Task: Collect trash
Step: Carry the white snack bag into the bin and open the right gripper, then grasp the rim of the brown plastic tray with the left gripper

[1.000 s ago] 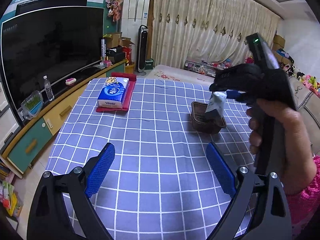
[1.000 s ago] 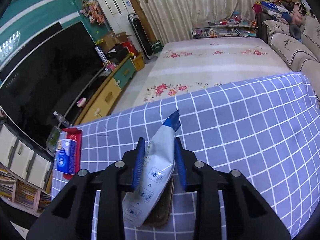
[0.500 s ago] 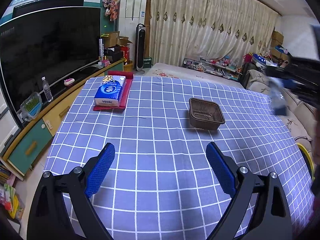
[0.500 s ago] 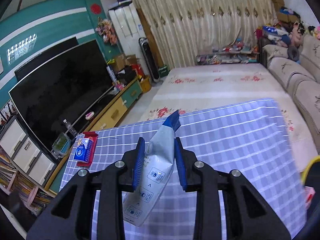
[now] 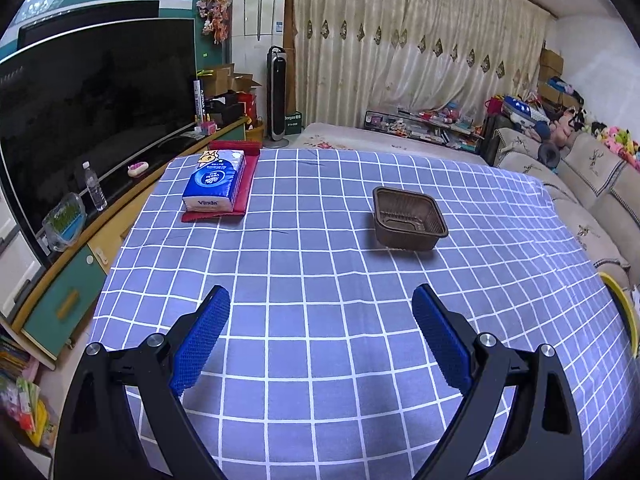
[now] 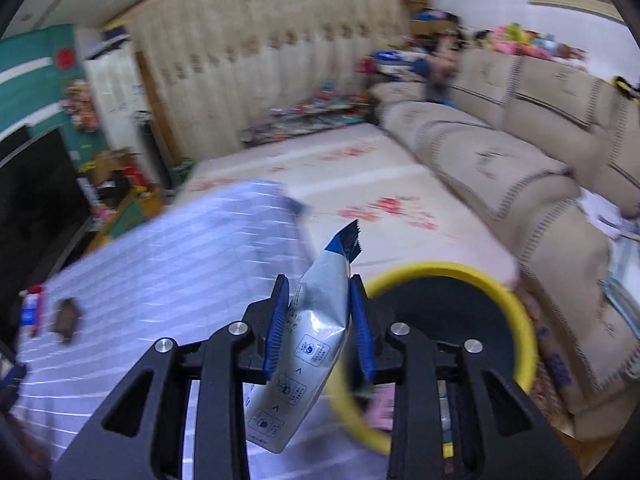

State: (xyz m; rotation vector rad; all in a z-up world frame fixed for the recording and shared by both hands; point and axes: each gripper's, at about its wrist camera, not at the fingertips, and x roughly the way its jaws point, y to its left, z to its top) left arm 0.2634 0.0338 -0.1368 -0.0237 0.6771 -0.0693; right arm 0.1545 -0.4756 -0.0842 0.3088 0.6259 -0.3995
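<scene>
Apparently over the yellow-rimmed bin (image 6: 516, 320), right gripper (image 6: 320, 312) clamps a pouch (image 6: 316, 344); left gripper (image 5: 320, 332) gapes.

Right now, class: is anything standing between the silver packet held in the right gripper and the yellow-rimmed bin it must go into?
Nothing visible. The right gripper is shut on the silver packet, and the yellow-rimmed bin gapes just beyond and to the right, its mouth uncovered. The view is motion-blurred, so fine detail is unclear.

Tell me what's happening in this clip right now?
A person clearing trash has the right gripper shut on a silver snack pouch, held beside the yellow-rimmed bin off the table's edge. The left gripper hovers with jaws open over the checked tablecloth; a brown plastic tray remains there.
</scene>
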